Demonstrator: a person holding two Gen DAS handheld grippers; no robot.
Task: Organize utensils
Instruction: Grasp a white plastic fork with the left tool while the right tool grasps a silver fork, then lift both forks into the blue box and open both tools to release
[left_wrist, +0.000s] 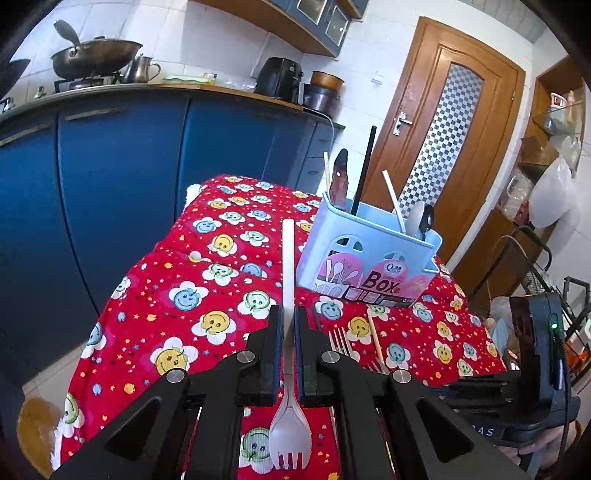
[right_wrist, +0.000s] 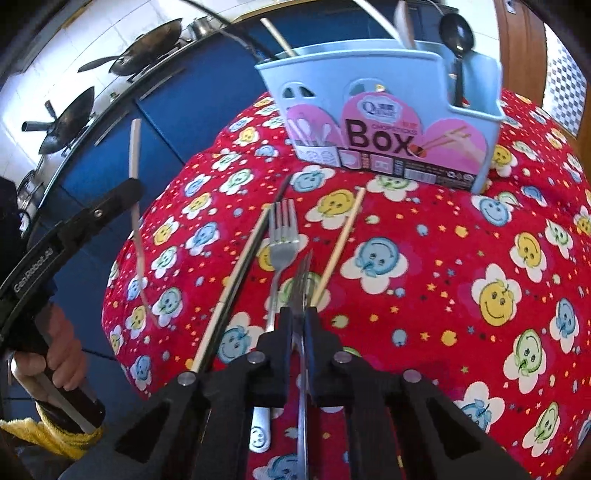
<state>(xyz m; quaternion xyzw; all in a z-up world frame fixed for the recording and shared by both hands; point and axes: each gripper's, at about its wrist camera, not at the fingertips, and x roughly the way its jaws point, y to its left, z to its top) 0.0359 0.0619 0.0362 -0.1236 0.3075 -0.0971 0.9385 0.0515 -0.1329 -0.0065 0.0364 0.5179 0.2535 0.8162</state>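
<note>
The left gripper (left_wrist: 289, 332) is clamping the stiff, light, slippery white plastic spork (left_wrist: 288, 369) mid-handle, while the right gripper (right_wrist: 299, 317) is pinching a thin steel fork (right_wrist: 303, 295)

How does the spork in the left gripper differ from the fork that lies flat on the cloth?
The spork is clamped in the left gripper, off the cloth; the fork lies flat on it, in no gripper. The spork has a broad bowl with short tines; the fork has a narrow head with long tines. Both are silvery and outside the box.
</note>
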